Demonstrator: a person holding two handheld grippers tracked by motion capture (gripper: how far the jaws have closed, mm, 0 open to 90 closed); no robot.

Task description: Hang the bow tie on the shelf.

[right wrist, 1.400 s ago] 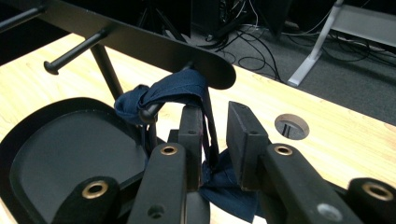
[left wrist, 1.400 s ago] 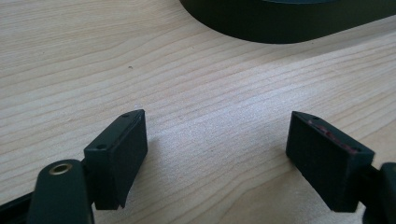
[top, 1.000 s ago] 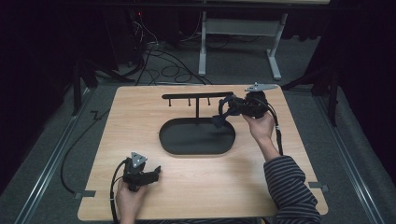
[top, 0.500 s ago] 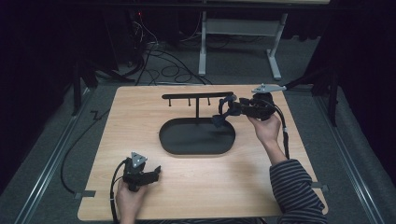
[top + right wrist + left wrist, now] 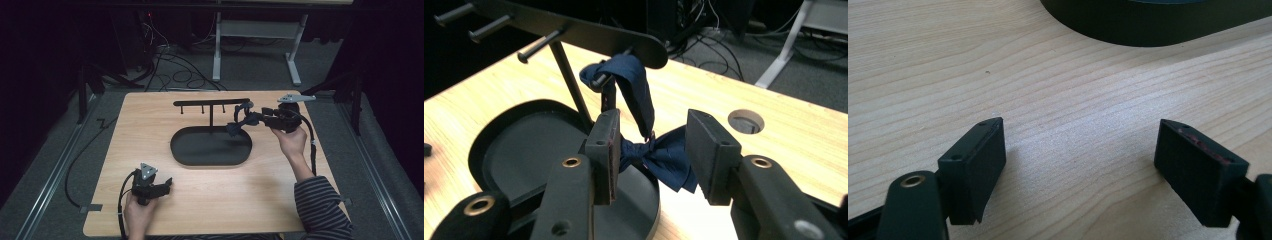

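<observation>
Hanging the blue bow on the rack's end peg.

Your left gripper [image 5: 165, 184] rested wide open on the table [image 5: 280, 200], nearest you. Beyond it, your right gripper [image 5: 651, 145] had its jaws spread wide, with the bow [image 5: 659, 155] lying loose between them and its loop [image 5: 629, 80] just ahead over the end peg of the rack [image 5: 574, 31]. You did best to back out straight, so neither jaw snagged the cloth.
</observation>
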